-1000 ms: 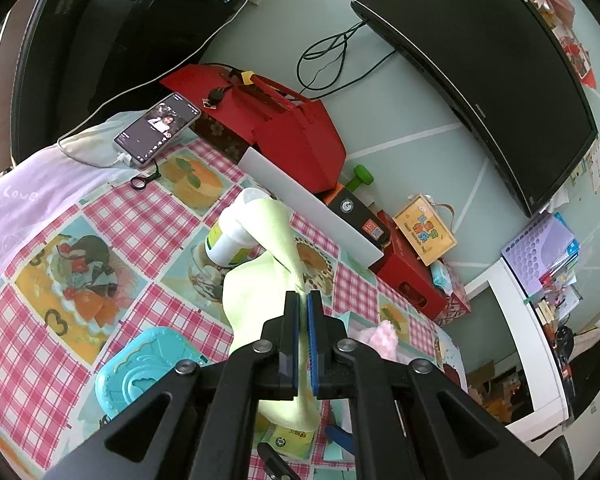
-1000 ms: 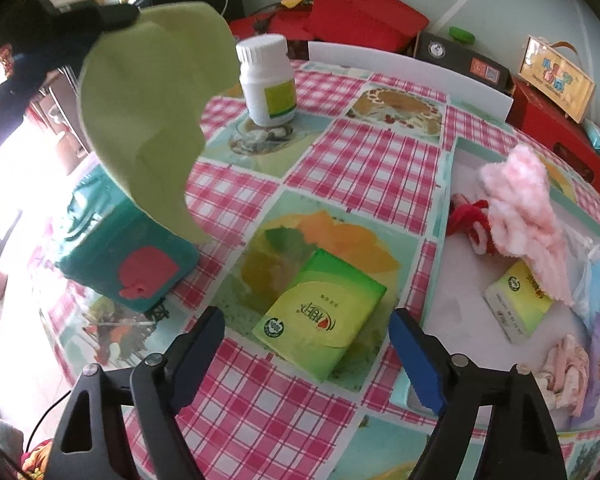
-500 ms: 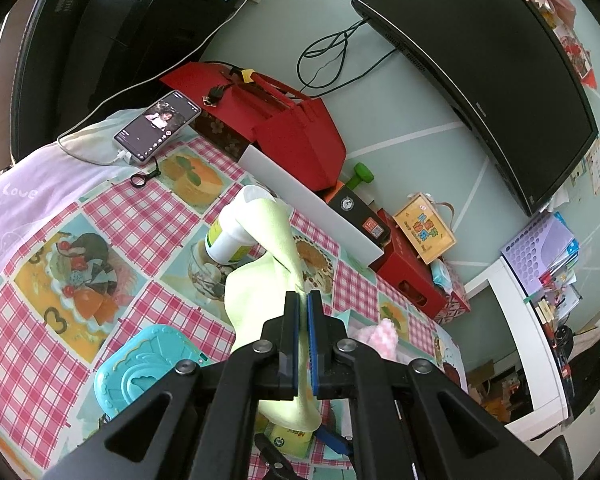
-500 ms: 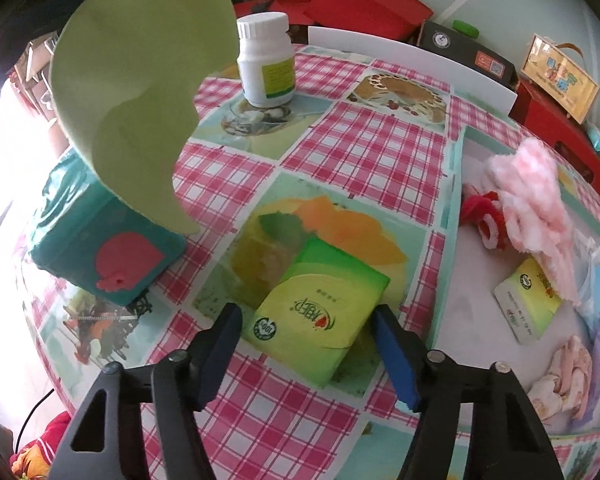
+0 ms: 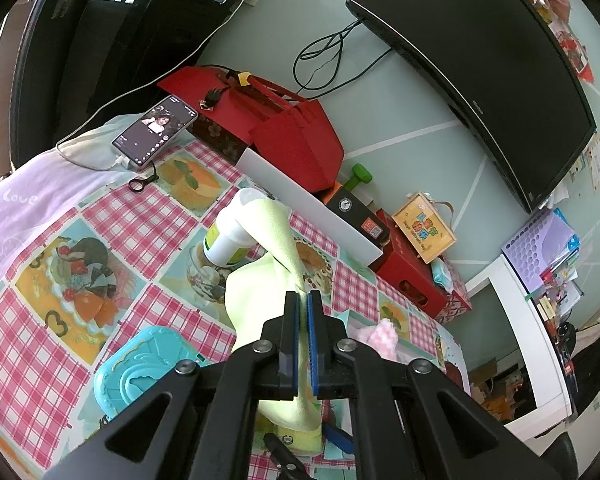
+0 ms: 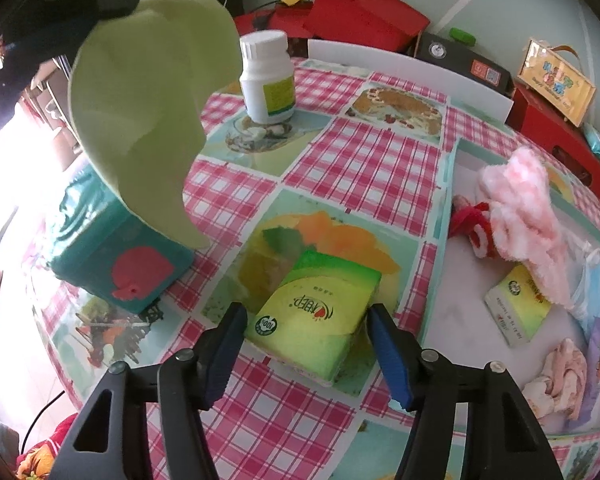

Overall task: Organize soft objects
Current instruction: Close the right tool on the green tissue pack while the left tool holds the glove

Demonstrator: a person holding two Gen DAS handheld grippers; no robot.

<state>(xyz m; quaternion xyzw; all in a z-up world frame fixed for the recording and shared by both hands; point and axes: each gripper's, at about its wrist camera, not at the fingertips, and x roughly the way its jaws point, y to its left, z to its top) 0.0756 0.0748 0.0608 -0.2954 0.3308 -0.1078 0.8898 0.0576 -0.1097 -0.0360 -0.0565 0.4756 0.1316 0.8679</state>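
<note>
Straddling the green tissue pack (image 6: 314, 312), the right gripper (image 6: 306, 340) has its jaws apart, one blue pad (image 6: 388, 354) each side of the pack's near end, not clearly touching yet. Pack lies flat on the checked tablecloth (image 6: 364, 164), just left of the white tray (image 6: 440, 312) w/ the pink fluffy item (image 6: 518, 208), and right of the teal wipes pack (image 6: 112, 256); white bottle (image 6: 268, 76) stands well behind it.

Handling, my guess: soft wrapped tissues, light, squashy, film prob a bit slippery. Best taken across the short width near the end, squeezing enough to dent but not crush.

Left gripper (image 5: 303, 308) is clamped on the pale green cloth (image 6: 148, 112), which hangs limp above and left of the tissue pack; very light, floppy, any pinch holds.

Vs 1 s ago: right gripper has come fwd and down from short of the pack to around it, gap narrower. Left gripper & cloth approx unchanged.
</note>
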